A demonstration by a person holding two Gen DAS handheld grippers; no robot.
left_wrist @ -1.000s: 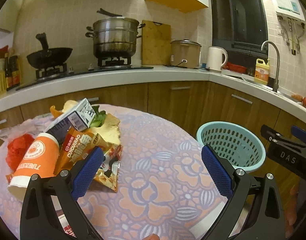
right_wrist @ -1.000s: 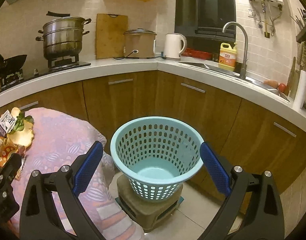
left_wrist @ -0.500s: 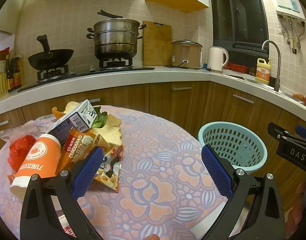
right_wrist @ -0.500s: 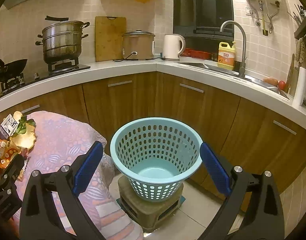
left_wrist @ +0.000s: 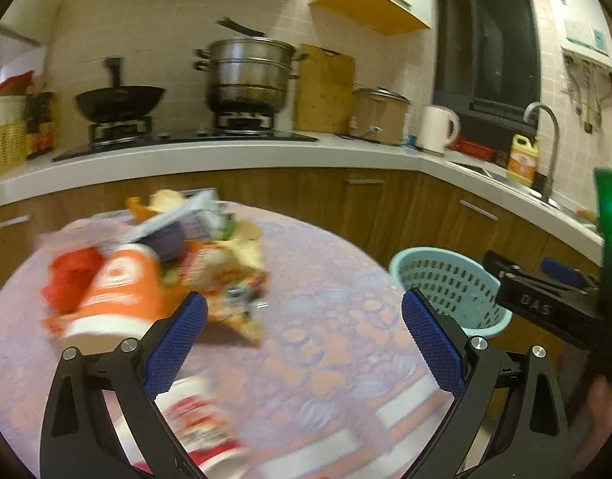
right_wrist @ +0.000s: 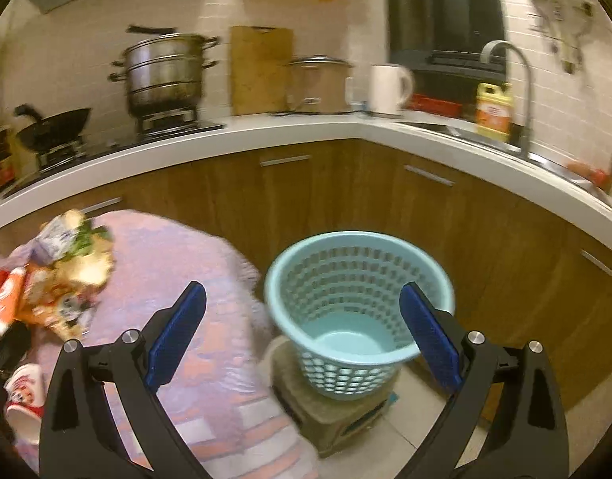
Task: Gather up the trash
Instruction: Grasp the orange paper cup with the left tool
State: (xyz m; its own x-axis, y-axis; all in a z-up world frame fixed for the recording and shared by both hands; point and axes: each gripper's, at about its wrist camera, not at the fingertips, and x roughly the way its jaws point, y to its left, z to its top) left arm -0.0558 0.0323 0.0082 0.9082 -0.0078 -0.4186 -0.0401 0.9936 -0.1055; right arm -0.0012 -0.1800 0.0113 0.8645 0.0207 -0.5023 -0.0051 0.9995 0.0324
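Both grippers empty, jaws apart.
We see the trash (left_wrist: 158,275) piled on the table (left_wrist: 325,319); our left gripper (left_wrist: 302,343) hovers near it, our right gripper (right_wrist: 302,335) above the basket (right_wrist: 357,311).

Left wrist view: low over the table (left_wrist: 325,319), facing the stove counter (left_wrist: 210,155), trash pile (left_wrist: 154,271) close ahead-left. Right wrist view: higher, beside the table's edge, tilted down at the basket (right_wrist: 357,311) on the floor. Both share pile, basket, counter, sink corner.
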